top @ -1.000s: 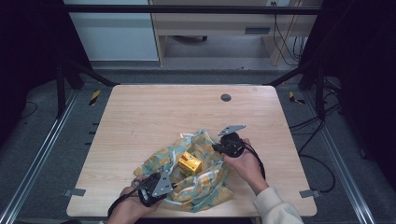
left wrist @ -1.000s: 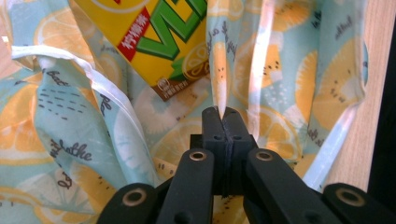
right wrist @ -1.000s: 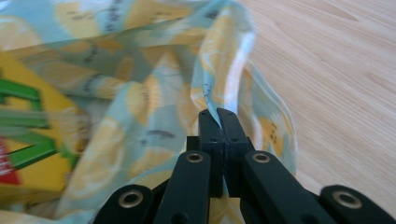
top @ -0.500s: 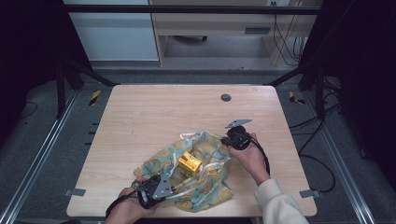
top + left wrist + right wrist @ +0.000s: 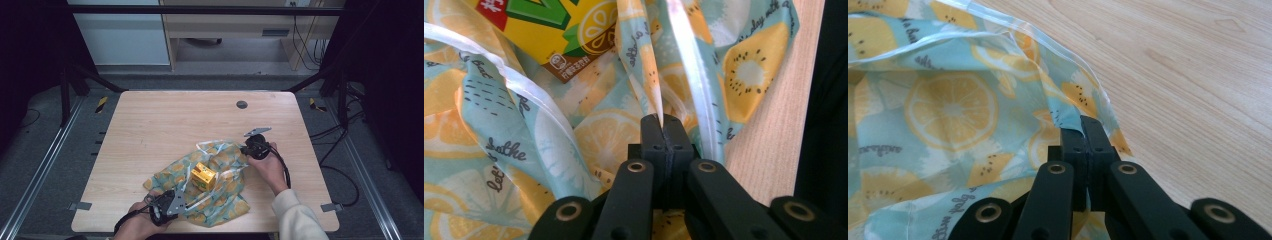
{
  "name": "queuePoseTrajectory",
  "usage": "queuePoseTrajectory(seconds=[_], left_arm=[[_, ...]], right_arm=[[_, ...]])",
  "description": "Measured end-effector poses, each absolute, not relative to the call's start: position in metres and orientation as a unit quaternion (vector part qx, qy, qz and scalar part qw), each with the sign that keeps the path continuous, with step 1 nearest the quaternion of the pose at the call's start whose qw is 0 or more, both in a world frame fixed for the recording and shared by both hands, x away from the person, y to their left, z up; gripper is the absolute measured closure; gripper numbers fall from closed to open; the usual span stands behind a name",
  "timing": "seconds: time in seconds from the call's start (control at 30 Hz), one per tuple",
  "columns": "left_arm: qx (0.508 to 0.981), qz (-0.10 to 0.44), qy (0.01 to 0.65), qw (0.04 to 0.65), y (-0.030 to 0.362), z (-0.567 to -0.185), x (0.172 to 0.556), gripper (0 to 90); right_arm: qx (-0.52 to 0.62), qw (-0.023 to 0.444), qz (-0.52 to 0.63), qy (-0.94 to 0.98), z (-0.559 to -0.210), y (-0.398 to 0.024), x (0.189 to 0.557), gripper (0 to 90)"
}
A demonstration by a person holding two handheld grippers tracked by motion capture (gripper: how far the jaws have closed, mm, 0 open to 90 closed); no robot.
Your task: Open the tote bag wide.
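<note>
A light-blue plastic bag [image 5: 220, 165] printed with lemon slices lies spread on the wooden table [image 5: 165, 125]. On it, in the middle, sits a small yellow drink carton [image 5: 204, 175]. My left gripper [image 5: 172, 199] is at the bag's near left edge and is shut on a fold of the bag [image 5: 649, 75], with the carton [image 5: 559, 30] just beyond. My right gripper [image 5: 246, 149] is shut on the bag's far right rim [image 5: 1068, 117].
A small dark round grommet [image 5: 242, 104] is set into the table near its far edge. Bare wood [image 5: 1188, 75] lies beyond the bag. A cabinet [image 5: 120, 35] and cables [image 5: 300, 35] sit on the floor past the table.
My right gripper has pulled the bag's rim to the right and slightly away, stretching the bag wider. The left gripper has stayed near the front edge, holding its fold.
</note>
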State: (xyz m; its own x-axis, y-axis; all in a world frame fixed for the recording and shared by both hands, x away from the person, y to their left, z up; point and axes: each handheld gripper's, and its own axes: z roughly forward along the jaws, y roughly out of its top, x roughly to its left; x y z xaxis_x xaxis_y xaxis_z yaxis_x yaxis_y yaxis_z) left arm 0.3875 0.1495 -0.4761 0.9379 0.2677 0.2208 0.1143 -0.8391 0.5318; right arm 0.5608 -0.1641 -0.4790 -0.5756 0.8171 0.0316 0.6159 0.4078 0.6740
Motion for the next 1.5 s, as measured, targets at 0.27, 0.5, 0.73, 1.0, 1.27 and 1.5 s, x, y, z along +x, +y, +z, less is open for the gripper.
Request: queuePoseTrajectory(seconds=[0.27,0.5,0.73,1.0,1.27,1.5], left_arm=[[0.948,0.143,0.099,0.267,0.149,-0.476,0.386,90.0],[0.950,0.139,0.093,0.264,0.148,-0.475,0.385,90.0],[0.949,0.138,0.094,0.266,0.148,-0.475,0.385,90.0],[0.931,0.170,0.114,0.302,0.151,-0.468,0.388,74.1],[0.893,0.213,0.127,0.375,0.152,-0.448,0.383,59.3],[0.857,0.263,0.190,0.400,0.159,-0.428,0.391,57.5]], right_arm=[[0.439,0.162,0.325,0.822,-0.479,-0.165,0.566,90.0],[0.441,0.169,0.322,0.820,-0.478,-0.167,0.571,90.0],[0.435,0.184,0.310,0.825,-0.479,-0.167,0.571,90.0],[0.418,0.192,0.337,0.821,-0.468,-0.163,0.561,75.4],[0.389,0.216,0.382,0.810,-0.435,-0.157,0.531,47.8],[0.359,0.213,0.408,0.812,-0.416,-0.149,0.502,41.5]])
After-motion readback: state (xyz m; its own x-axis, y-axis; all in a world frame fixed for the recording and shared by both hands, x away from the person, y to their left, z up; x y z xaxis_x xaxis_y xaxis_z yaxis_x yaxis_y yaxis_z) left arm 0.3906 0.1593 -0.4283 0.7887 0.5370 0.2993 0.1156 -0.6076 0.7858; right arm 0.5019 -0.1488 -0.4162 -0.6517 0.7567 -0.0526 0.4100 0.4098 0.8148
